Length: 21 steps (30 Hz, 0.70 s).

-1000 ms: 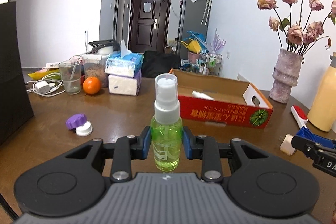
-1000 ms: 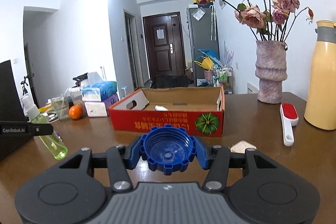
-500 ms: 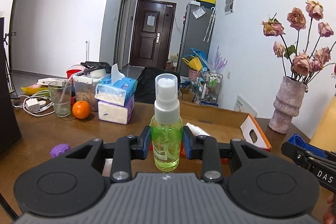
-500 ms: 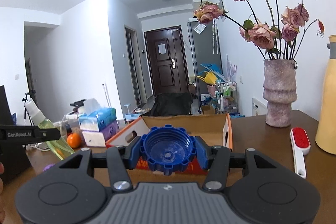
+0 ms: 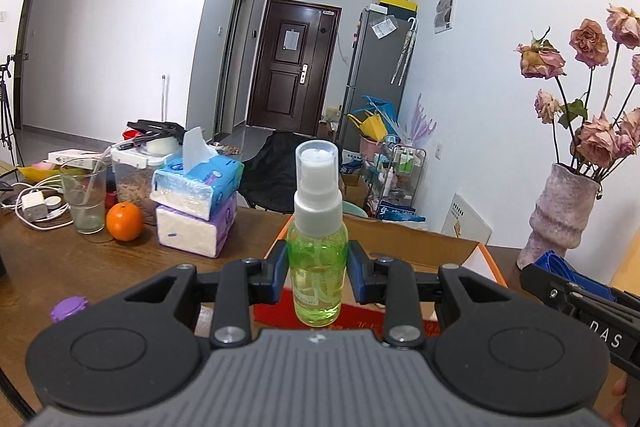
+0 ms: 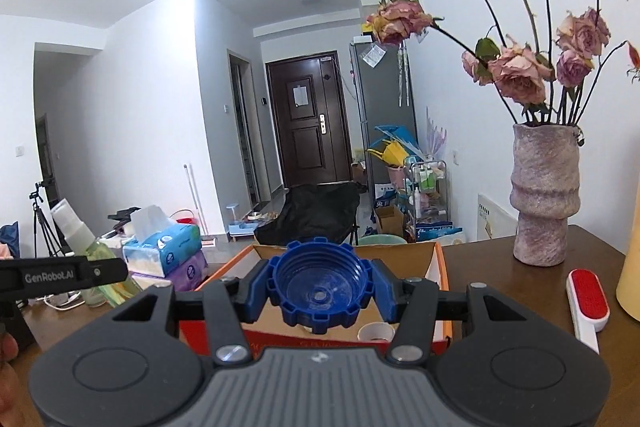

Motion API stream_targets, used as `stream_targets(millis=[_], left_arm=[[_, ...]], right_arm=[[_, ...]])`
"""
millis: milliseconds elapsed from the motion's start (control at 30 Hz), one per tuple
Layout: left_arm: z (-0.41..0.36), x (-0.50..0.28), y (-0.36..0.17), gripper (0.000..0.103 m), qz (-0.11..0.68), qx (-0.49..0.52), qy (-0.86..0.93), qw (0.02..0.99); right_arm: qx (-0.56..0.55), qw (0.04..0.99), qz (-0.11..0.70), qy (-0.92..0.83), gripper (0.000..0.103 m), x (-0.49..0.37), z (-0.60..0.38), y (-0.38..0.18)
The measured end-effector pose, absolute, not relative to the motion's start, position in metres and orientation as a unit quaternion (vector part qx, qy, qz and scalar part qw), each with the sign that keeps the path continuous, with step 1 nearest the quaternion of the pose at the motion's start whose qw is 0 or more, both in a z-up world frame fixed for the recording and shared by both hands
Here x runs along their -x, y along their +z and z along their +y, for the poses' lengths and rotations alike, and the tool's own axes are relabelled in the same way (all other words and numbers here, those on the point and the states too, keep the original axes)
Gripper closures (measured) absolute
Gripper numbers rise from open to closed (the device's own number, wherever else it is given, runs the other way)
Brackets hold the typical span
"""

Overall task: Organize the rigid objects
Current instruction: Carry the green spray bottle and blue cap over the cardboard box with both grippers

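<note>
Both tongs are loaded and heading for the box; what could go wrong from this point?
The left tongs pinch the green spray bottle low on its body, so it might tip on release. The blue cap in the right tongs could land on the white cup already in the cardboard box. Side by side, the tongs might collide.

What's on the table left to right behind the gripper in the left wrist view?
Clear drinking glass → orange fruit → stacked tissue packs → red-and-orange cardboard box → mottled pink ceramic vase.
</note>
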<state>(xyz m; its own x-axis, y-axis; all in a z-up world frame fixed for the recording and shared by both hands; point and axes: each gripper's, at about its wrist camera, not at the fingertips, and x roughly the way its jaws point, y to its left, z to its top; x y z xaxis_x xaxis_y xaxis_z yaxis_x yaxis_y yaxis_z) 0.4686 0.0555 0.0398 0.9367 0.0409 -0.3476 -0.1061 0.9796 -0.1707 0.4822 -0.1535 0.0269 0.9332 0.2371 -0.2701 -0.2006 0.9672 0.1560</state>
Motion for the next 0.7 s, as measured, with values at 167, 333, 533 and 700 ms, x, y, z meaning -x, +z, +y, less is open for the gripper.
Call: stream_targets(millis=[167, 333, 533, 700], left_arm=[[0.052, -0.491, 0.037, 0.072, 0.176, 0.091, 0.037, 0.979], [0.055, -0.513, 0.032, 0.071, 0.184, 0.092, 0.045, 0.978], [0.059, -0.535, 0.029, 0.072, 0.187, 0.094, 0.049, 0.977], [0.060, -0.555, 0.027, 0.072, 0.190, 0.092, 0.052, 0.976]], right_arm=[[-0.060, 0.980, 0.154, 0.112, 0.051, -0.505, -0.152, 0.026], [-0.054, 0.979, 0.161, 0.114, 0.051, -0.524, -0.148, 0.024], [-0.038, 0.979, 0.165, 0.117, 0.051, -0.545, -0.137, 0.021], [-0.026, 0.978, 0.171, 0.118, 0.051, -0.563, -0.131, 0.017]])
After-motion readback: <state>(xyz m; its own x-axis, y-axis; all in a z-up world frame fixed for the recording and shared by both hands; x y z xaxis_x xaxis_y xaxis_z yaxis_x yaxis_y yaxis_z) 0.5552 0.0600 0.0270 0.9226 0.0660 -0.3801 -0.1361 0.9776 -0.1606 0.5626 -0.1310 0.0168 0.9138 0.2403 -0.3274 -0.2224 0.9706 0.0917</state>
